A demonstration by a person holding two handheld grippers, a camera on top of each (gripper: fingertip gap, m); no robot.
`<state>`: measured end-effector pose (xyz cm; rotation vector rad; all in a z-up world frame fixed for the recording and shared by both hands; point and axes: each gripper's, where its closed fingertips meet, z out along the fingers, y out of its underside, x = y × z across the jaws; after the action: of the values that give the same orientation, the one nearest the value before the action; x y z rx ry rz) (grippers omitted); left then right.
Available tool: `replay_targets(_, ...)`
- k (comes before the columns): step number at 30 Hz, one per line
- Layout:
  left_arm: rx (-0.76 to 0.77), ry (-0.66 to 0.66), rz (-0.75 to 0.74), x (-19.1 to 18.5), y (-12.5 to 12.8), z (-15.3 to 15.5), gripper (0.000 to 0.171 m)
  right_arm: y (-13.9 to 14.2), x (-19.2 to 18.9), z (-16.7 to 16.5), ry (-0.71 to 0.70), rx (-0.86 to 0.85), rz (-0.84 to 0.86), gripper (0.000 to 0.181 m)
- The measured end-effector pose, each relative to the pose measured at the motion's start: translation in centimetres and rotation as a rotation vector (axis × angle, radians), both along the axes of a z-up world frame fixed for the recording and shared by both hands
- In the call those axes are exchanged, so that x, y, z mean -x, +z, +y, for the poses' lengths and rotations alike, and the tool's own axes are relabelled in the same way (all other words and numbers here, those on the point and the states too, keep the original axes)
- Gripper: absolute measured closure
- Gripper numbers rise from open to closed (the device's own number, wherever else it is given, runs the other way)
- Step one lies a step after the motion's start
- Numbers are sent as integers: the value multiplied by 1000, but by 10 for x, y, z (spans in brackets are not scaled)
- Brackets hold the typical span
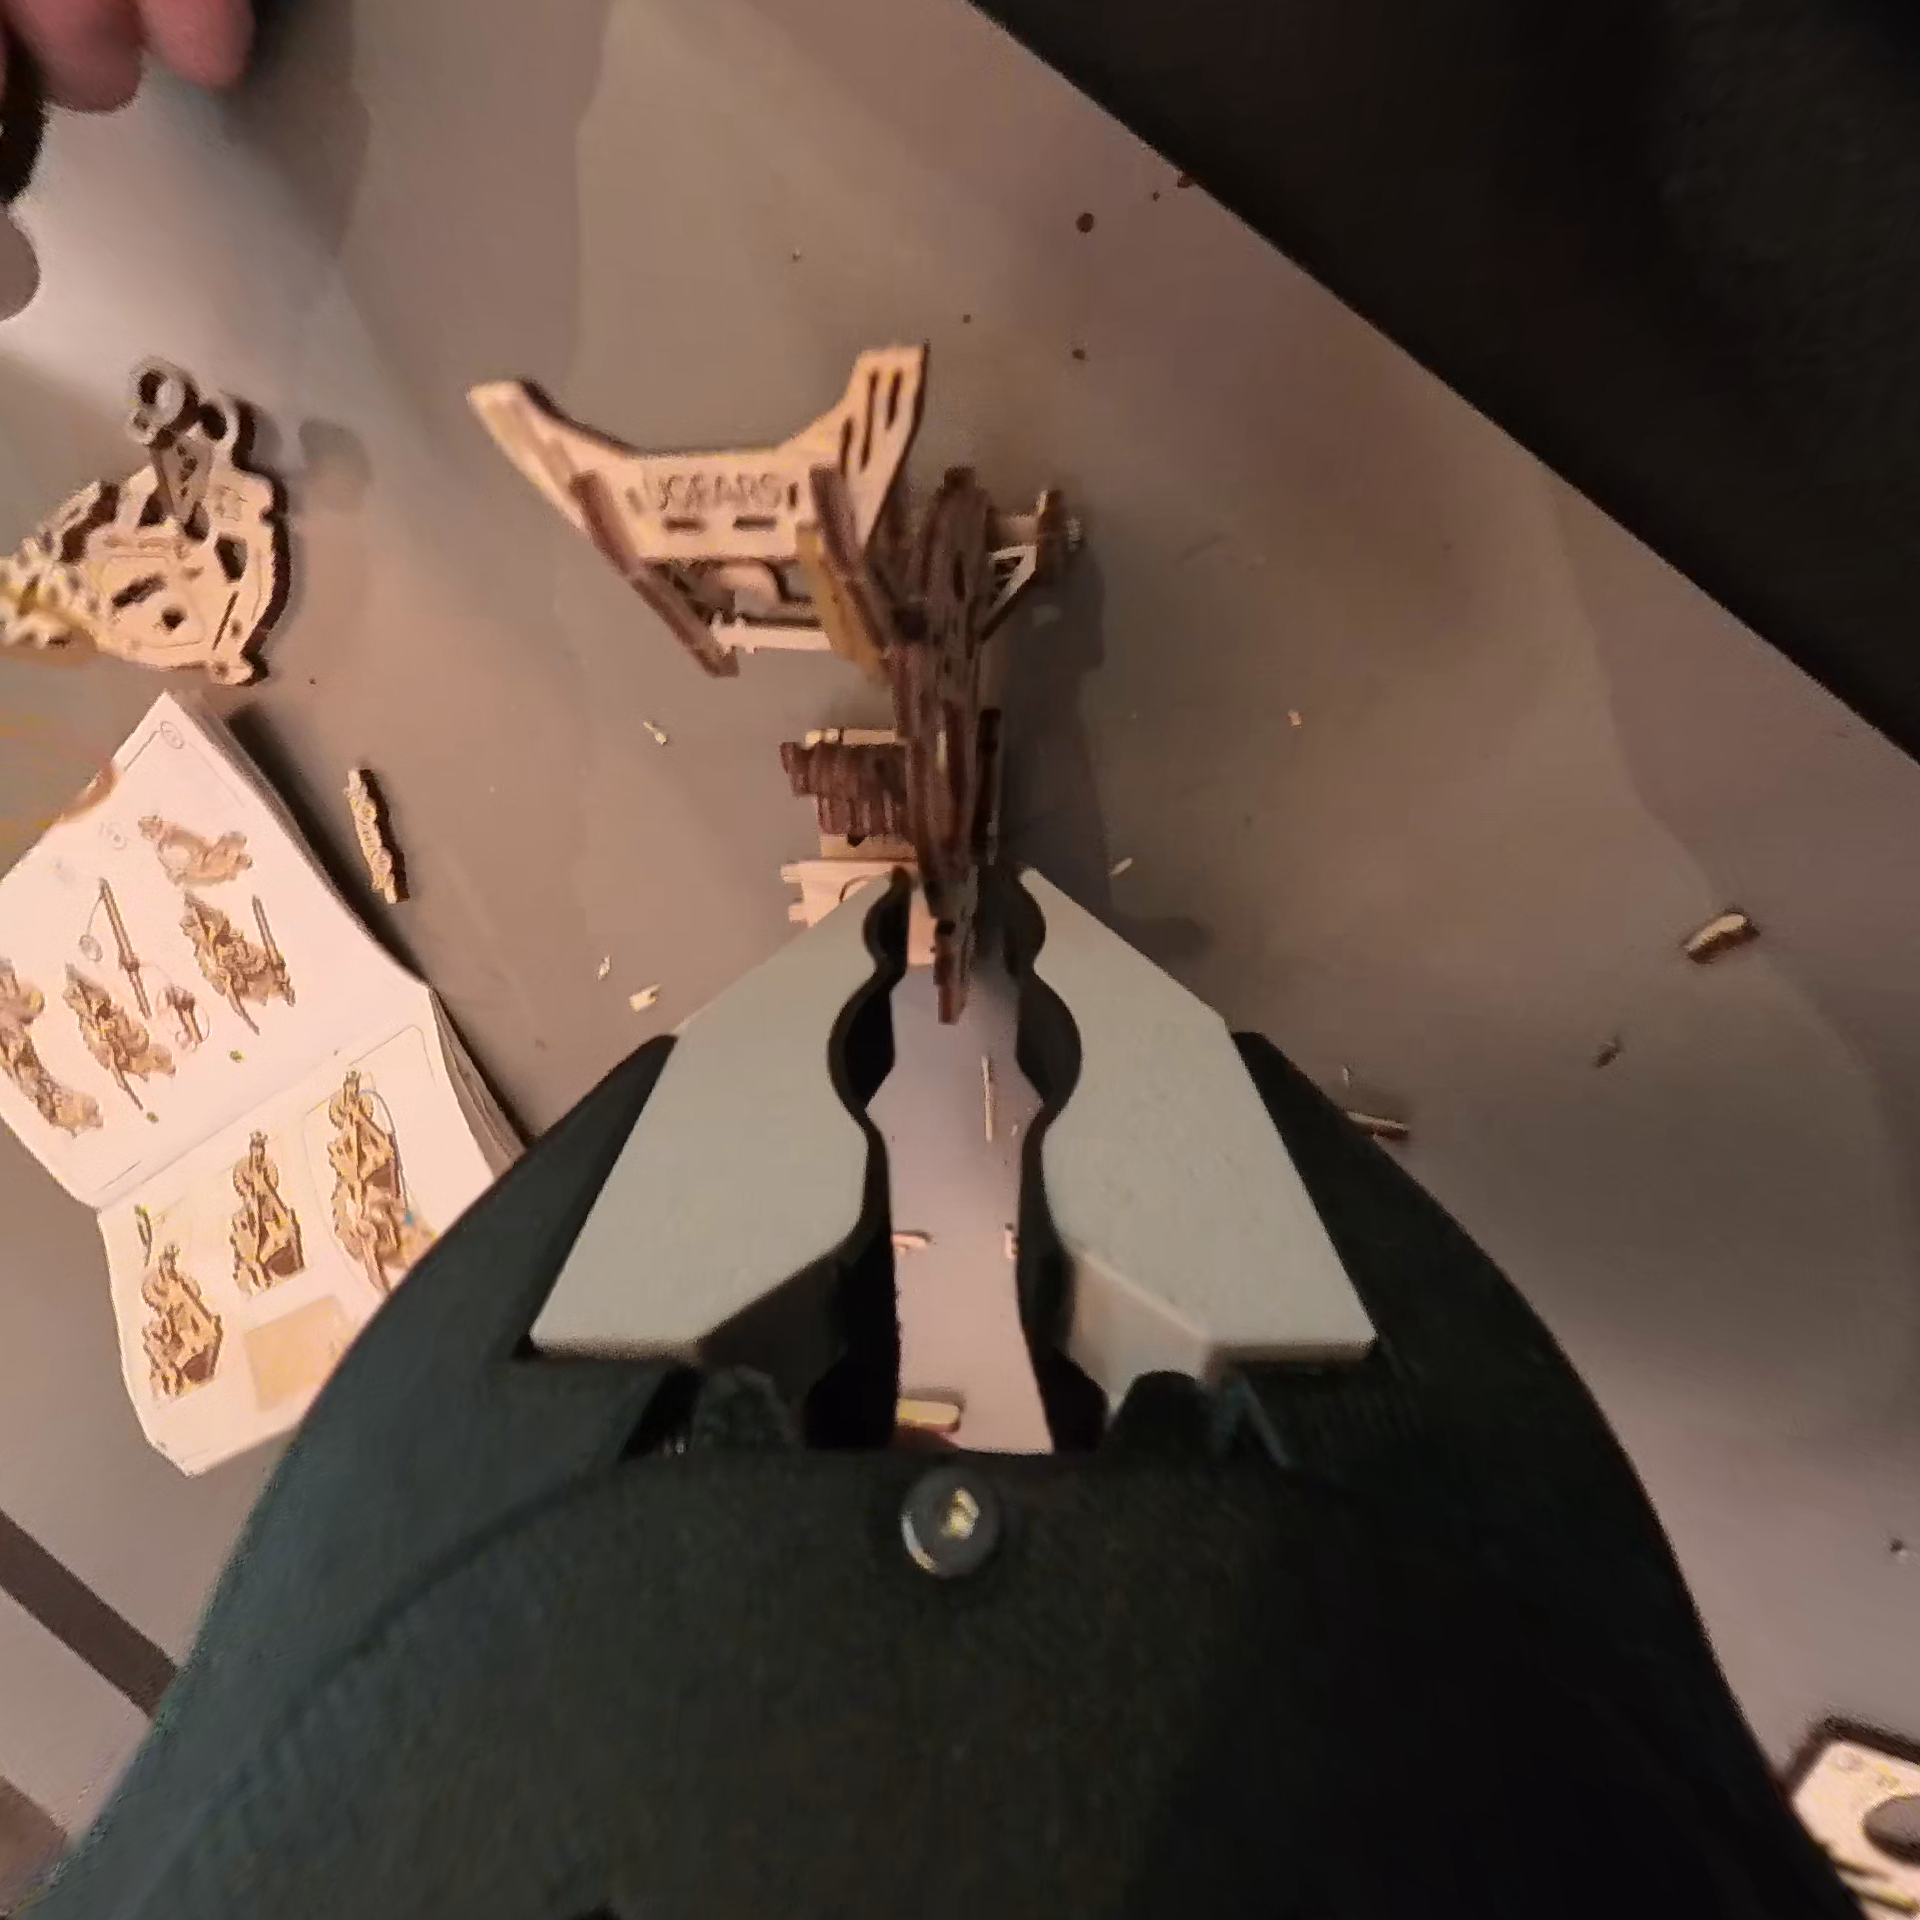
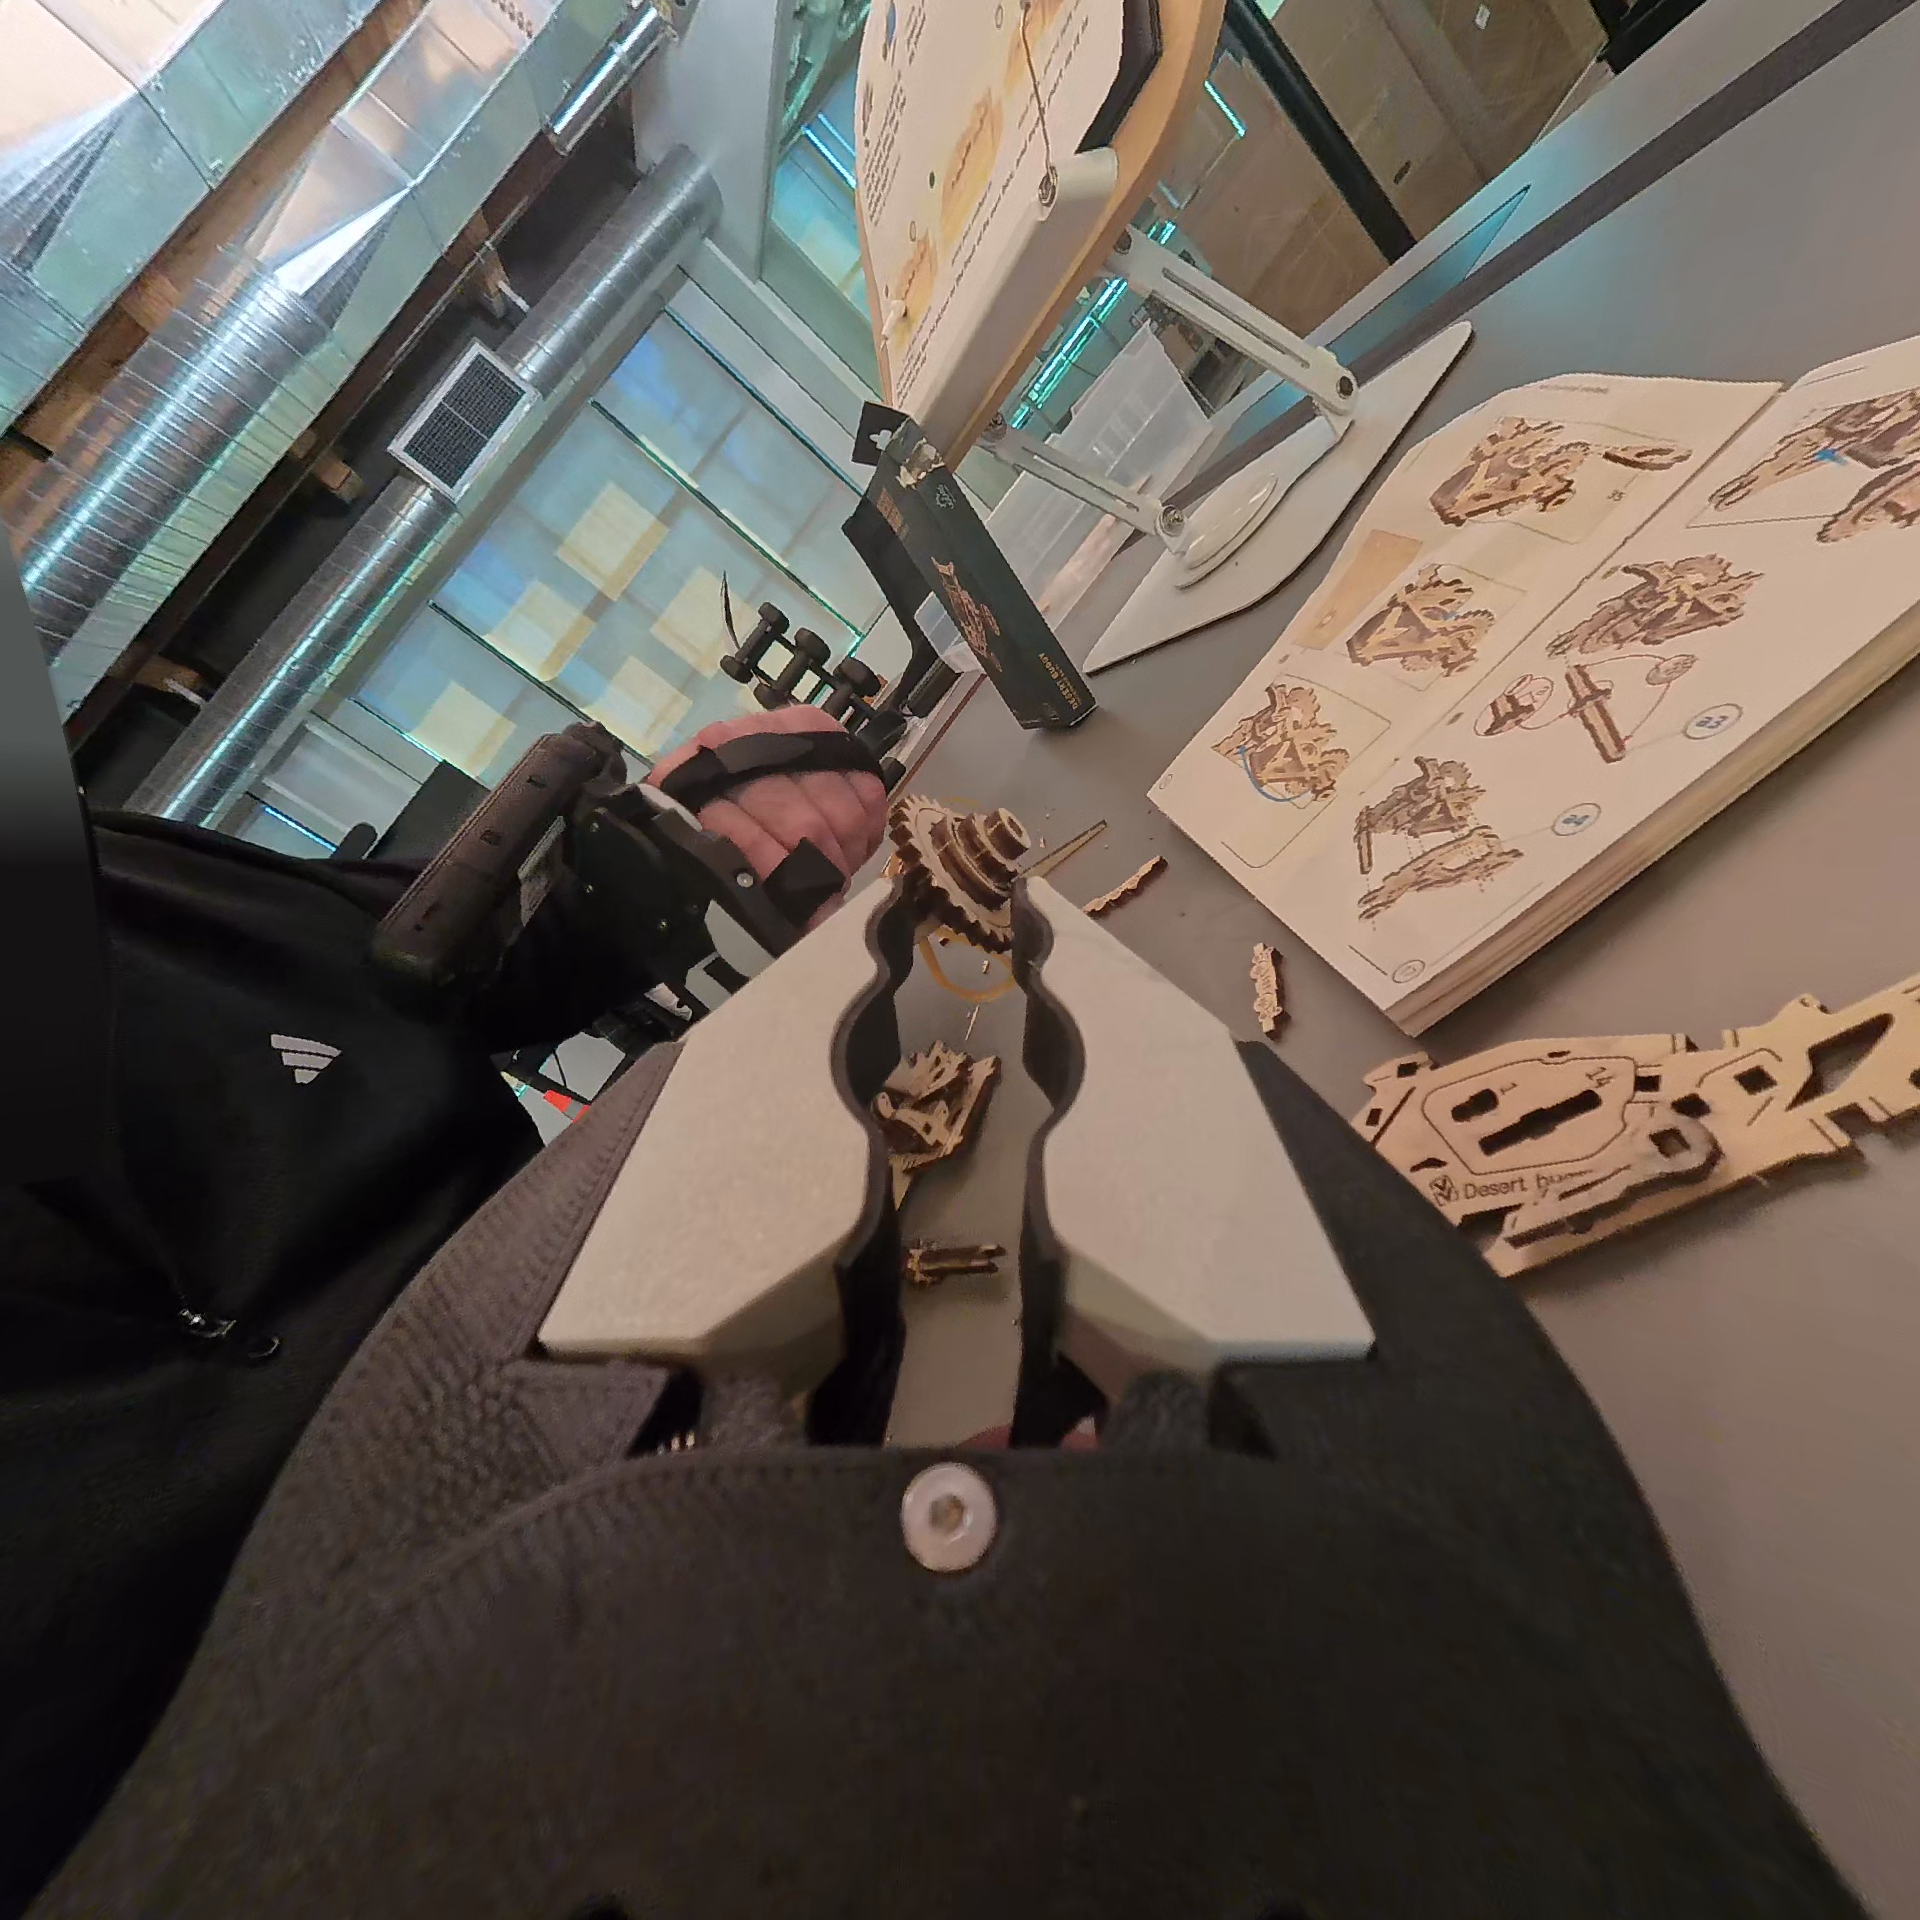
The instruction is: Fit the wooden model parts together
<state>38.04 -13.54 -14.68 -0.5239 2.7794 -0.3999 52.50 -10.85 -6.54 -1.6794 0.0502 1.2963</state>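
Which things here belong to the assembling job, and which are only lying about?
Job:
- left gripper, shut on wooden frame assembly
- right gripper, shut on gear part
- instruction booklet

Lying about:
- dark box
- offcut sheet
- wood crumbs

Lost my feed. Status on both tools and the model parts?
Left tool shut on wooden assembly. Right tool shut on gear part. Scraps and booklet on table, none between.

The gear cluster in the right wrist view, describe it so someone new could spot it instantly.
Start at the open booklet on the grey table, then move left to the tips of the right hand-held gripper. The gear cluster is pinched there, off the table. Unlike the flat cut-out sheet nearby, it is round, toothed and stacked.
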Motion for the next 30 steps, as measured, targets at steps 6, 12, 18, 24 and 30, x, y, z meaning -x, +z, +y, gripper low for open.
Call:
replay_targets(6,57,205,-55,7,7,15,135,0,0,0,-5,-6,-3,166)
replay_targets(12,317,515,-185,3,35,-2,94,0,0,0,-7,-8,-9,166)
replay_targets(18,456,1000,-272,-4,22,-6,25,1,0,-1,-8,-17,-11,166)
replay_targets(24,544,1219,-259,-12,13,-18,40,2,1,-2,-9,-30,-22,166)
replay_targets(30,540,1288,-198,-14,-3,-24,48,4,1,-3,-16,-49,-28,166)
